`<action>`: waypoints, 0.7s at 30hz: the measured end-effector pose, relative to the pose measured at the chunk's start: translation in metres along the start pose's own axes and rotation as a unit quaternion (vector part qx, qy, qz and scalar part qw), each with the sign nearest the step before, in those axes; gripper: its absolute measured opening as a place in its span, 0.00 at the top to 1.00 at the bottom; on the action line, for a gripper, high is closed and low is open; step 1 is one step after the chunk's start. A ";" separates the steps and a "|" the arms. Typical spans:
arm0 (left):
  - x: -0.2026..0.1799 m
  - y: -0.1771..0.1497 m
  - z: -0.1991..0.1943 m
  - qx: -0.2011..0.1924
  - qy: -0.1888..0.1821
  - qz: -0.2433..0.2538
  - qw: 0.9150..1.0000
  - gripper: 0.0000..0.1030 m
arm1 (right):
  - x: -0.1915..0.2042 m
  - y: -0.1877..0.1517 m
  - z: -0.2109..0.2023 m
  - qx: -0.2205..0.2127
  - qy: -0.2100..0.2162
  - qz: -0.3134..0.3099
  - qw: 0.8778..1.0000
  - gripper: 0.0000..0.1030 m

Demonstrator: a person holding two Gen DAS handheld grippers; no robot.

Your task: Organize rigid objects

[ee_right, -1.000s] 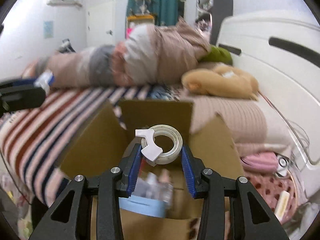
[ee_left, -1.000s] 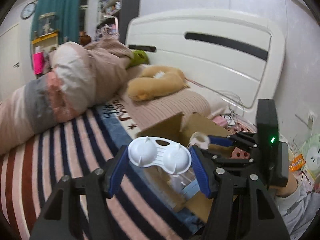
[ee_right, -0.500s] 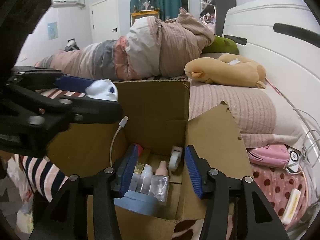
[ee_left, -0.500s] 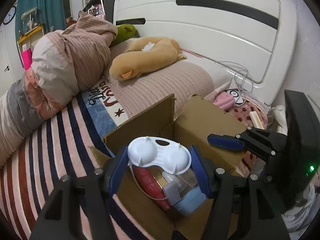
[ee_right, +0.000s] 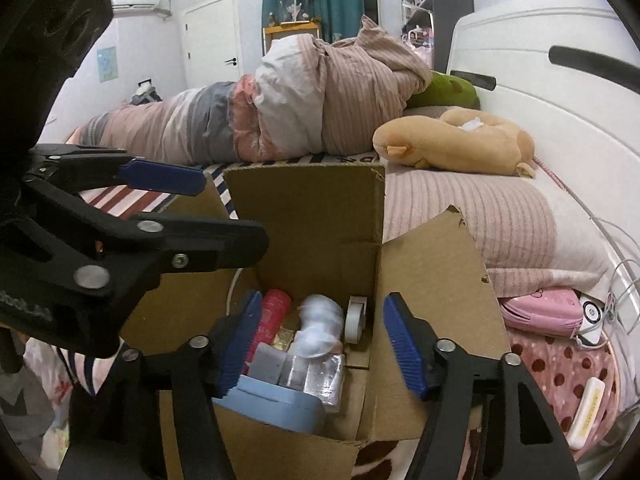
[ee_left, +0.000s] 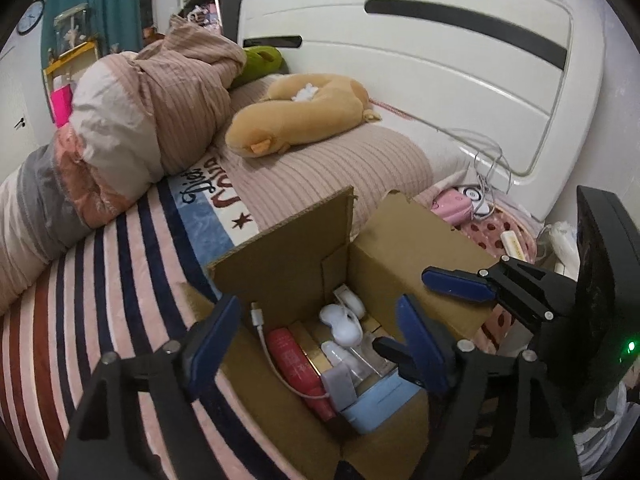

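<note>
From my left wrist cam, the left gripper hangs over the open cardboard box sitting on the striped blanket of the bed. My fingers are spread wide with nothing between them. Down in the box I can see the white two-domed plastic piece lying on top of the pile, with the tape roll just behind it against the back wall. To the left of those there's a red tube with a white charging cable running beside it, and a light blue container at the near edge. The right gripper pokes in from the right side above the box flap. Further up the bed there's a tan plush on the pillow and a rolled-up duvet.

Right wrist cam: the right gripper is also above the box, fingers wide apart and holding nothing. Between them I see the tape roll standing on edge by the back right corner, the white piece looking blurry next to it, the red tube on the left and the blue container up front. The left gripper fills the left side of this view, fingers apart too. A pink pouch lies on the bed to the right of the box.
</note>
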State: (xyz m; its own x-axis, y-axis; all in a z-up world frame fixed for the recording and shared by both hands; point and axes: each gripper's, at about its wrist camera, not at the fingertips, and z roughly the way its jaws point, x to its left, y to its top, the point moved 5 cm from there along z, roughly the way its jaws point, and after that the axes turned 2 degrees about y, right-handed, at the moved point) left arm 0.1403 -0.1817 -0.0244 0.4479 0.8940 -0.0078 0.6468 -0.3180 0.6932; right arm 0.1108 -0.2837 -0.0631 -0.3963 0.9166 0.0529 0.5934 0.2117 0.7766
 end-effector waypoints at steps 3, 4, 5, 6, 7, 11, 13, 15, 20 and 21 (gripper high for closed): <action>0.009 -0.003 -0.024 -0.030 0.008 -0.030 0.999 0.14 | 0.004 0.004 -0.008 -0.013 0.031 0.011 0.999 0.32; 0.012 -0.004 -0.032 -0.041 0.010 -0.038 0.998 0.11 | 0.005 0.007 -0.012 -0.020 0.045 0.017 0.999 0.29; 0.016 -0.007 -0.044 -0.055 0.016 -0.049 0.997 0.08 | 0.006 0.009 -0.016 -0.028 0.054 0.021 0.998 0.25; 0.020 -0.009 -0.052 -0.065 0.022 -0.055 0.996 0.06 | 0.007 0.011 -0.019 -0.033 0.059 0.021 0.998 0.23; 0.024 -0.011 -0.061 -0.075 0.030 -0.061 0.995 0.03 | 0.008 0.014 -0.024 -0.042 0.064 0.019 0.997 0.21; 0.043 -0.025 -0.094 -0.110 0.065 -0.093 0.987 0.01 | 0.011 0.023 -0.038 -0.069 0.066 0.002 0.995 0.13; 0.056 -0.035 -0.109 -0.121 0.093 -0.112 0.982 0.01 | 0.013 0.028 -0.046 -0.086 0.067 -0.005 0.994 0.12; 0.067 -0.044 -0.120 -0.129 0.121 -0.127 0.976 0.01 | 0.014 0.032 -0.054 -0.102 0.070 -0.006 0.992 0.01; 0.090 -0.067 -0.133 -0.138 0.166 -0.158 0.964 0.01 | 0.021 0.041 -0.064 -0.127 0.109 -0.003 0.986 0.00; 0.094 -0.071 -0.134 -0.138 0.173 -0.163 0.961 0.01 | 0.022 0.042 -0.063 -0.126 0.111 -0.003 0.986 0.00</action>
State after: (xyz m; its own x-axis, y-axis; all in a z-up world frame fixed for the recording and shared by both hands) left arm 0.0539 -0.0324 0.0217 -0.0150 0.9986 -0.0505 0.5074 0.0511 0.8602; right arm 0.0829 -0.2759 0.0100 -0.5601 0.8124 0.1619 0.4090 0.1013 0.9069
